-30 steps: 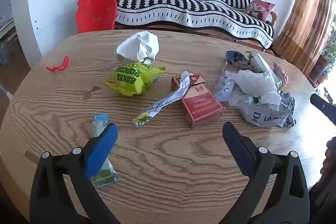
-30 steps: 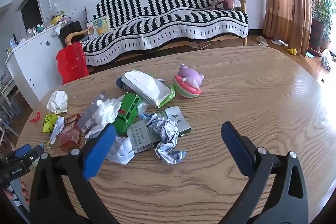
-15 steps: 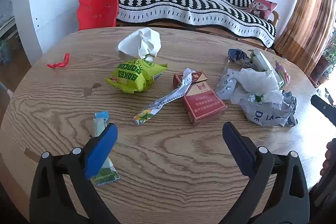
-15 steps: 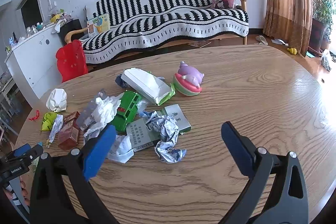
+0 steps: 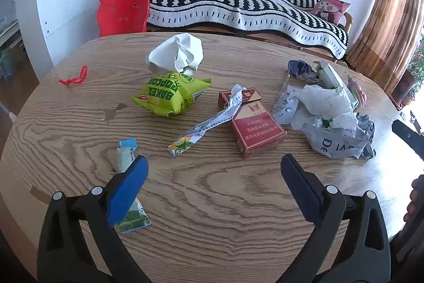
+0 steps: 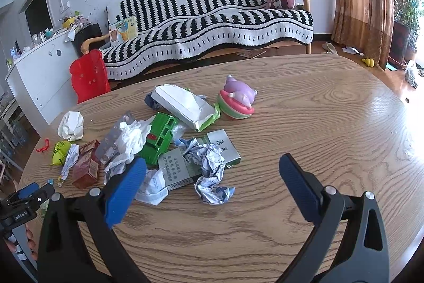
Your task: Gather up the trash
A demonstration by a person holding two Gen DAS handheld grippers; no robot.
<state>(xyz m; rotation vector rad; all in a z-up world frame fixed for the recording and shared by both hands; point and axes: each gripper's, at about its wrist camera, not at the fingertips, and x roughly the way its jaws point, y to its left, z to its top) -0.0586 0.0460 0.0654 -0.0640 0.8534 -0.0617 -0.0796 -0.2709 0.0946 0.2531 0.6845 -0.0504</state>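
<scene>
Trash lies scattered on a round wooden table [image 5: 212, 203]. In the left wrist view I see a red cigarette box [image 5: 251, 123], a long torn wrapper strip [image 5: 206, 123], a green popcorn bag [image 5: 172, 94], a crumpled white tissue [image 5: 177, 55], a small blue-green wrapper [image 5: 127, 158] and a pile of crumpled paper [image 5: 328, 118]. My left gripper [image 5: 213, 171] hovers open just short of the red box. My right gripper [image 6: 212, 171] is open above crumpled printed paper [image 6: 212, 171], with a green toy car [image 6: 159, 137] and a grey-green box [image 6: 201, 158] beside it.
A purple and pink toy [image 6: 237, 102] and a white carton [image 6: 185, 106] sit further back. A red ribbon [image 5: 74, 77] lies at the table's left edge. Beyond the table stand a red chair [image 5: 122, 9], a striped sofa [image 5: 238, 1] and a white cabinet [image 5: 61, 4].
Both grippers have edged slightly forward over the table, so the trash sits a little nearer in each view. Nothing was taken hold of; both stay open.
</scene>
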